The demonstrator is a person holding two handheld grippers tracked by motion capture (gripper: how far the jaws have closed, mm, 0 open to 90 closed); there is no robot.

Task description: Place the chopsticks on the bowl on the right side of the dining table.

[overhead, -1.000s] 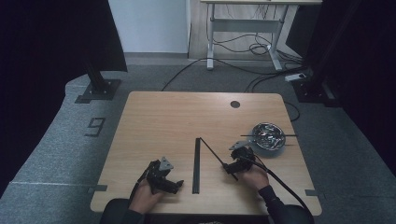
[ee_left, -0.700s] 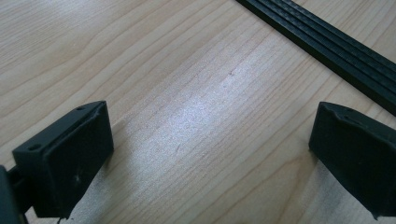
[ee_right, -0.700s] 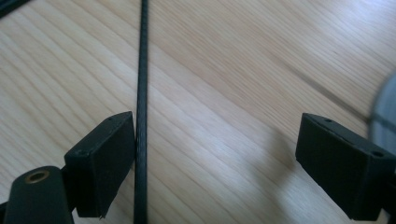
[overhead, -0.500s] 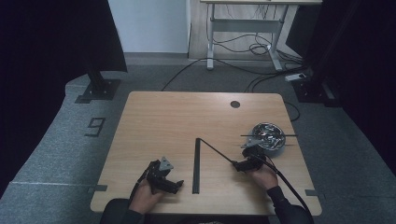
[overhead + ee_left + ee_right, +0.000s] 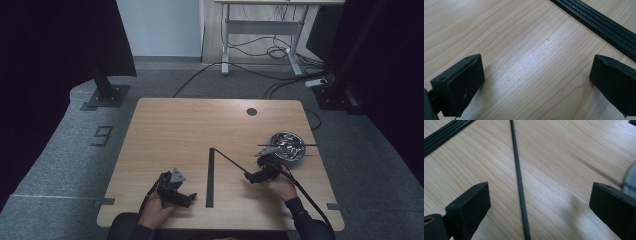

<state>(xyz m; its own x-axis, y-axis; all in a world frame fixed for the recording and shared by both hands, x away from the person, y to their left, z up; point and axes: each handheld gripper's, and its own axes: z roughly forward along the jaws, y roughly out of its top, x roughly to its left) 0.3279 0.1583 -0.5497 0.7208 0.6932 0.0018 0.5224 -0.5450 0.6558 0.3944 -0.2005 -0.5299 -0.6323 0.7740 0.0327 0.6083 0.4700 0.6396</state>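
Your right gripper has bare light wooden table on both sides, jaws spread wide and just opened further. The thin black rod lies untouched between them, running straight ahead toward the flat black ribbed strip. Your left gripper rests low, jaws wide, holding nothing.

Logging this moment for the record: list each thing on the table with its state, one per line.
Thin black rod: lying flat on the table, between the right gripper's open jaws, untouched.
Flat black strip: lying flat.
Metal bowl: upright, holding parts.
Right gripper: open, jaws just widened.
Left gripper: open, empty.
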